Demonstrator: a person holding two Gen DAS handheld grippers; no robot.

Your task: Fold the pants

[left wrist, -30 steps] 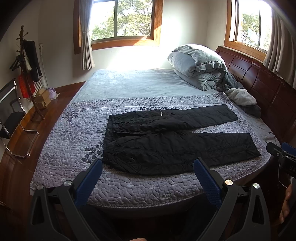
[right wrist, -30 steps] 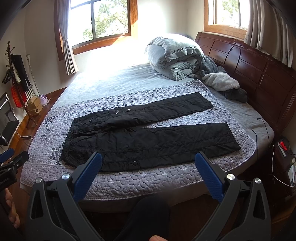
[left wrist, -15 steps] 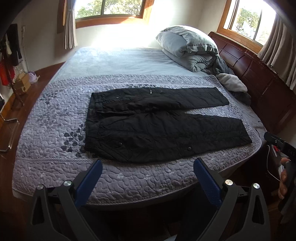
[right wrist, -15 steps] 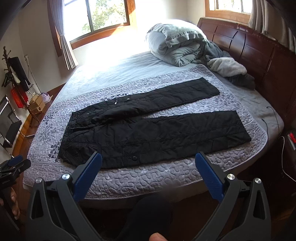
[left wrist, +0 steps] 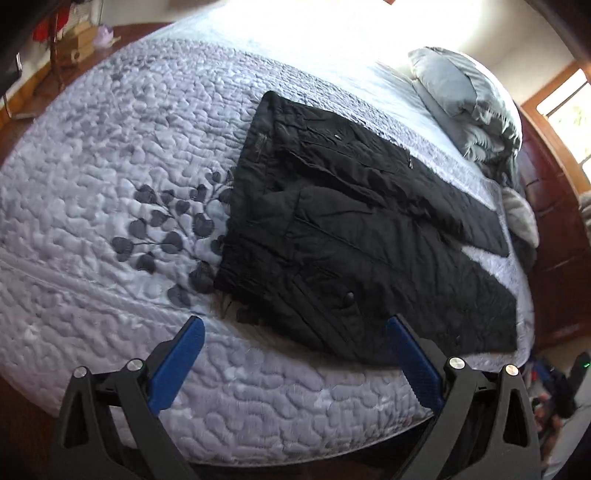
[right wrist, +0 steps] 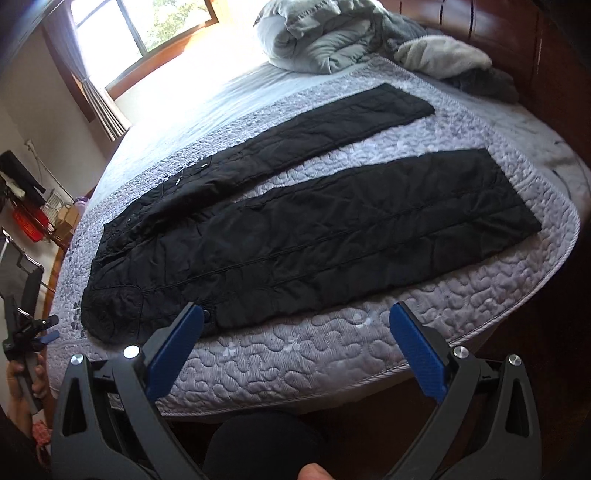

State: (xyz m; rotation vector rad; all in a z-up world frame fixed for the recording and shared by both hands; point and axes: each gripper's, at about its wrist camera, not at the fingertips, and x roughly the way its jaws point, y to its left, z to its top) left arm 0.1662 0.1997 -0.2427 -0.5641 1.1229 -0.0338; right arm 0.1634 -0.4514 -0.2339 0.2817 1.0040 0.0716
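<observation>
Black quilted pants [left wrist: 354,236] lie flat on the grey quilted bedspread [left wrist: 110,177], waistband to the left and the two legs spread apart to the right. In the right wrist view the pants [right wrist: 295,229] fill the middle of the bed. My left gripper [left wrist: 295,332] is open and empty, hovering over the near bed edge just in front of the waistband's near corner. My right gripper [right wrist: 295,321] is open and empty above the near bed edge, in front of the near leg. The left gripper also shows in the right wrist view [right wrist: 26,332].
A heap of grey bedding [right wrist: 325,33] and a pale fleece [right wrist: 443,55] lie against the wooden headboard [right wrist: 517,33] at the right. A clothes rack with boxes [right wrist: 40,214] stands on the floor to the left. The bedspread [right wrist: 332,362] hangs over the near edge.
Both grippers have moved forward and down toward the bed. The left one has swung left to the waistband end. The pants have not moved.
</observation>
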